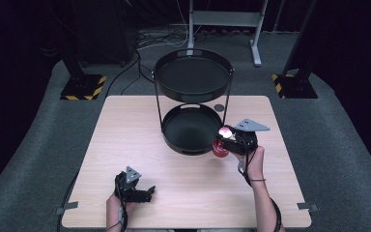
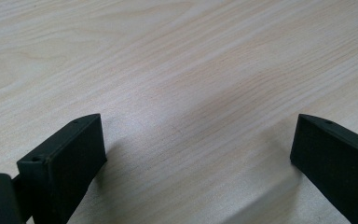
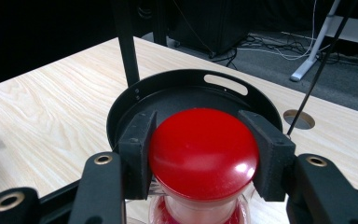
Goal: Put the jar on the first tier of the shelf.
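A jar with a red domed lid stands upright beside the right rim of the lower black tray; in the high view the jar glows red. My right gripper is shut on the lid, one pad against each side. The two-tier black stand carries a second round tray above the first. Near the table's front edge my left gripper lies low over bare wood. Its jaws stand wide apart with nothing between them in the left gripper view, where my left gripper frames only the tabletop.
The light wooden table has a round cable hole behind the stand. The stand's thin posts rise at the lower tray's sides. Dark floor, cables and metal frame legs lie beyond the far edge.
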`<move>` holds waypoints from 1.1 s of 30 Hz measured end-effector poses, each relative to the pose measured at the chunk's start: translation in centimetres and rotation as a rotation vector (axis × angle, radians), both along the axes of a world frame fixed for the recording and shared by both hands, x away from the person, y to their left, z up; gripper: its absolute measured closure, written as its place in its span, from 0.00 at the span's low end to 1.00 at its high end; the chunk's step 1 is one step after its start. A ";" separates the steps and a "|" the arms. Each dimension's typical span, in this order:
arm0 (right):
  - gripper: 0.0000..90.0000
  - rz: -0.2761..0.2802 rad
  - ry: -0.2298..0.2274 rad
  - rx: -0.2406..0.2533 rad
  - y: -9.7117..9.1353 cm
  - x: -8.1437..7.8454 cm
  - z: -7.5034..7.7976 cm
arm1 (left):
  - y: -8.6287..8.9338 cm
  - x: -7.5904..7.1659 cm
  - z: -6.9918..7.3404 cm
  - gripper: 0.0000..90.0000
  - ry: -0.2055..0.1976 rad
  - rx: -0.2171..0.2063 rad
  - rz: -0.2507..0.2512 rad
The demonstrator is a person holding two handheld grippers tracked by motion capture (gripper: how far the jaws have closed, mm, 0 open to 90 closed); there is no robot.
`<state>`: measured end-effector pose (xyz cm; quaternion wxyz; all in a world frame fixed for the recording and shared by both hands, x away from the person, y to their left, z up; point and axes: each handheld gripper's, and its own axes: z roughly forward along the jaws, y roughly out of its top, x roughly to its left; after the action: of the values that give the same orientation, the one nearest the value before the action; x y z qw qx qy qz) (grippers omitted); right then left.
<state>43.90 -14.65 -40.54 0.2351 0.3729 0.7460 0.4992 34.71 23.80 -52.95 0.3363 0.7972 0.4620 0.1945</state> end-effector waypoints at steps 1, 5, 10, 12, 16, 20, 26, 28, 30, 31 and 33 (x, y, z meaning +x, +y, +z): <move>0.53 0.000 -0.002 0.001 0.0 0.1 0.1 | 0.0 0.0 0.0 0.03 0.001 0.002 -0.001; 0.53 0.003 -0.002 0.005 0.3 0.4 0.2 | 0.0 0.0 0.0 0.03 0.001 0.002 -0.001; 0.53 0.007 -0.005 0.007 0.6 0.7 0.3 | 0.0 0.0 0.0 0.03 0.001 0.002 -0.001; 0.53 0.009 -0.007 0.005 0.8 0.8 0.4 | 0.0 0.0 0.0 0.03 0.001 0.002 -0.001; 0.53 0.012 -0.010 0.006 1.1 1.2 0.5 | 0.0 0.0 0.0 0.03 0.001 0.002 -0.001; 0.53 0.016 -0.010 0.006 1.4 1.5 0.6 | 0.0 0.0 0.0 0.03 0.001 0.002 -0.001; 0.53 0.022 -0.010 0.007 1.8 1.9 0.7 | 0.0 0.0 0.0 0.03 0.001 0.002 -0.001; 0.53 0.022 -0.010 0.006 2.0 2.1 0.7 | 0.0 0.0 0.0 0.03 0.001 0.002 -0.001; 0.53 0.025 -0.010 0.006 2.2 2.3 0.8 | 0.0 0.0 0.0 0.03 0.001 0.002 -0.001; 0.53 0.025 -0.011 0.007 2.3 2.3 0.8 | 0.0 0.0 0.0 0.03 0.001 0.002 -0.001; 0.53 0.027 -0.011 0.006 2.4 2.5 0.8 | 0.0 0.0 0.0 0.03 0.001 0.002 -0.001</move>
<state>46.37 -12.24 -39.76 0.2311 0.3607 0.7484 0.5065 34.72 23.81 -52.94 0.3355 0.7980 0.4614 0.1944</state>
